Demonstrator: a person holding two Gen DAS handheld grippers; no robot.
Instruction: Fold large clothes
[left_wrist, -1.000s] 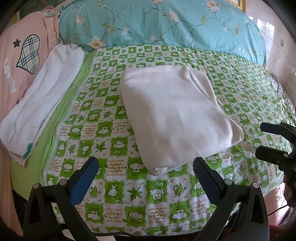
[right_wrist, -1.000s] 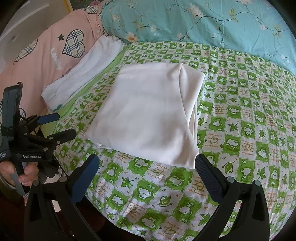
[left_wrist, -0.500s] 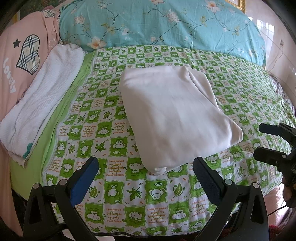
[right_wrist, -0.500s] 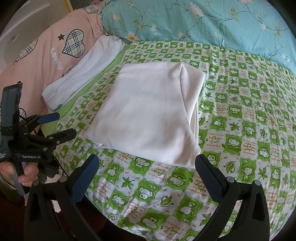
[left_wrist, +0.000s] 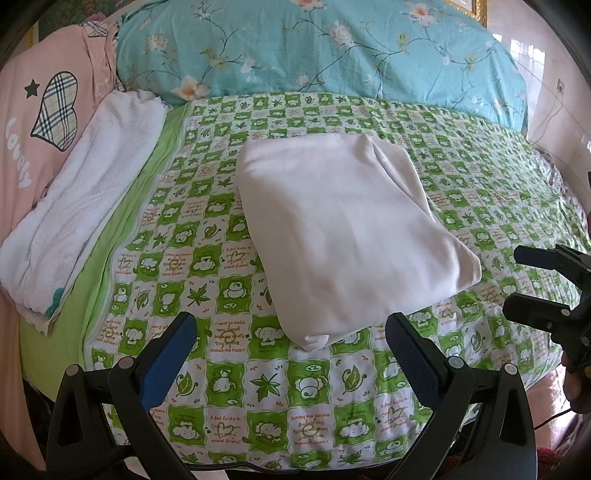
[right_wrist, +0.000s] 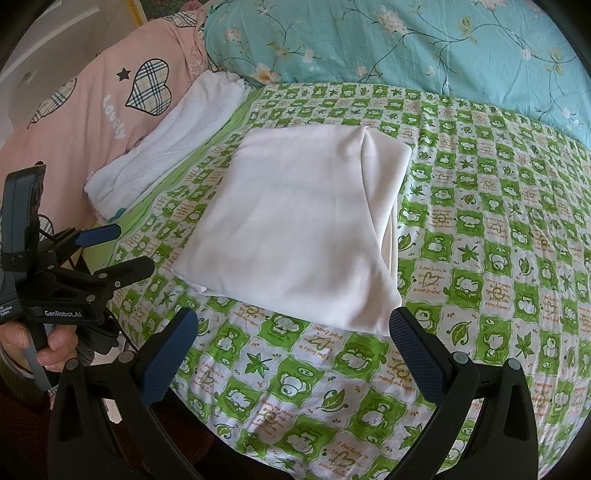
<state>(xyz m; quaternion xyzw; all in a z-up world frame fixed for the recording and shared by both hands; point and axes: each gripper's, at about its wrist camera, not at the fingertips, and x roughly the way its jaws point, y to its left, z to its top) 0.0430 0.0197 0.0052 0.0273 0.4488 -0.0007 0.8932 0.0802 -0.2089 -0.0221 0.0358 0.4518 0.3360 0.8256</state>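
Observation:
A white garment (left_wrist: 343, 225) lies folded into a thick rectangle on the green checked bed sheet (left_wrist: 207, 284); it also shows in the right wrist view (right_wrist: 303, 229). My left gripper (left_wrist: 291, 328) is open and empty, just short of the garment's near corner. It also shows at the left in the right wrist view (right_wrist: 125, 251). My right gripper (right_wrist: 291, 325) is open and empty, at the garment's near edge. It also shows at the right in the left wrist view (left_wrist: 513, 284).
A folded white towel (left_wrist: 81, 210) lies along the sheet's left side. A pink pillow with a plaid heart (left_wrist: 33, 122) is at the far left. A turquoise floral quilt (left_wrist: 314, 48) lies across the back. The bed's near edge is under both grippers.
Both grippers have drifted back very slightly. The garment has not moved.

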